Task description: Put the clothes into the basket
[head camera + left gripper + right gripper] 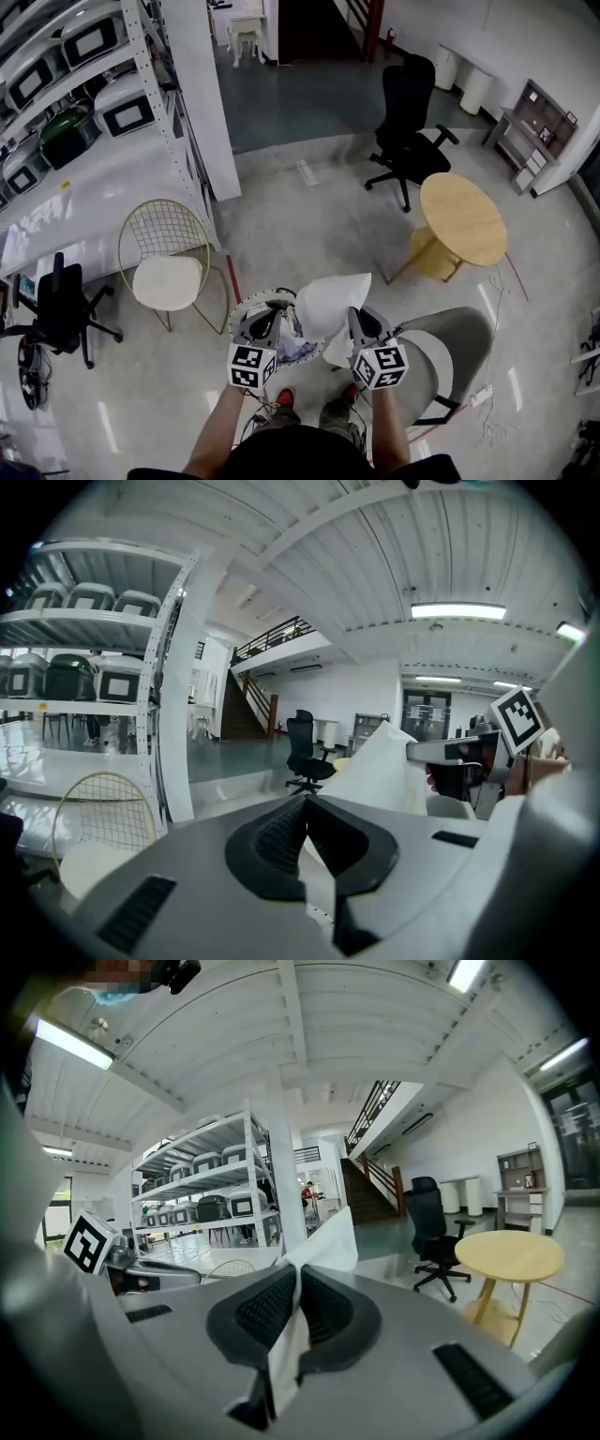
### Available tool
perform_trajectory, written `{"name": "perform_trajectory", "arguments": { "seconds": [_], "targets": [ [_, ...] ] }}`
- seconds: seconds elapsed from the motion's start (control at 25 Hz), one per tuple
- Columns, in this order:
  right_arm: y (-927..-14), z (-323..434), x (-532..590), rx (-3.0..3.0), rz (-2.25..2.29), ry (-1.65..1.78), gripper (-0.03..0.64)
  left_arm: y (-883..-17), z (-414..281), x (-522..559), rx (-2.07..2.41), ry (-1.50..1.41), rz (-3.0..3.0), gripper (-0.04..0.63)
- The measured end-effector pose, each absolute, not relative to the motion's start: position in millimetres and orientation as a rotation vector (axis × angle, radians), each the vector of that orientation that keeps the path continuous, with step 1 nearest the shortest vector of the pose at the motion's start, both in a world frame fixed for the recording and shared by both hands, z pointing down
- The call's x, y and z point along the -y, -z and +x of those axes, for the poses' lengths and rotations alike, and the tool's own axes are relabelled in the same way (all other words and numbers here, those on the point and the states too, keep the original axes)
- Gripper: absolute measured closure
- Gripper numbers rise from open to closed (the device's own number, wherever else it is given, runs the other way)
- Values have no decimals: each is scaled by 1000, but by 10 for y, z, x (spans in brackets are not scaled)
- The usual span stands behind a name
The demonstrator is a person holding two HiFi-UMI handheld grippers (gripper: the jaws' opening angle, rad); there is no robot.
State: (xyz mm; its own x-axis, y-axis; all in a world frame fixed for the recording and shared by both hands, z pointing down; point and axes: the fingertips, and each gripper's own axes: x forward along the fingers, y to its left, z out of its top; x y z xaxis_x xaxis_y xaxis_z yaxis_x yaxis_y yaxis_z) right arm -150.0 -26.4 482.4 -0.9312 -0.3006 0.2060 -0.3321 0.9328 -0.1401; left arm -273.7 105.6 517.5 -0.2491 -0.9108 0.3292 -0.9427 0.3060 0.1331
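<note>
Seen from above, a person holds a gripper in each hand, close to the body. The left gripper (305,832) has its jaws together, clamped on an edge of a white cloth (330,300). The right gripper (297,1312) is clamped on another edge of the same cloth, a thin fold showing between its pads. The cloth is stretched between the two grippers and billows out just ahead of them.

Directly under the left gripper stands a round basket (249,300) with other clothes (298,349) already in it. Under and to the outside of the right gripper is a grey chair (450,347). Further ahead of the left gripper stands a gold wire chair (167,251). Ahead of the right gripper is a round wooden table (462,217), and beyond it a black office chair (408,122). White shelving (66,84) runs far off to the left.

The cloth is not in the basket yet. Most of it seems to hang to the right of the basket, so letting go here would likely drop it on the rim, the grey chair or the floor. Both holds look thin, so a tug could pull an edge free early.
</note>
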Motion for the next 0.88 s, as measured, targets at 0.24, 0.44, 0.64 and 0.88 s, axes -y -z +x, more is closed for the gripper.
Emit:
{"name": "perform_trajectory", "arguments": {
  "seconds": [0.24, 0.44, 0.64, 0.88],
  "targets": [
    [-5087, -2018, -67, 2878, 351, -263, 583, -5366, -3101, -1446, 2266, -109, 1550, 588],
    [-5361, -2364, -245, 2832, 239, -262, 583, -5613, -3312, -1661, 2271, -92, 1452, 588],
    [-5734, -2721, -407, 2783, 142, -263, 583, -5953, -3517, -1862, 2262, -70, 1358, 588],
    [-6316, -3081, -550, 2714, 72, -290, 583, -6399, -3745, -2066, 2248, -60, 1256, 588]
  ]
}}
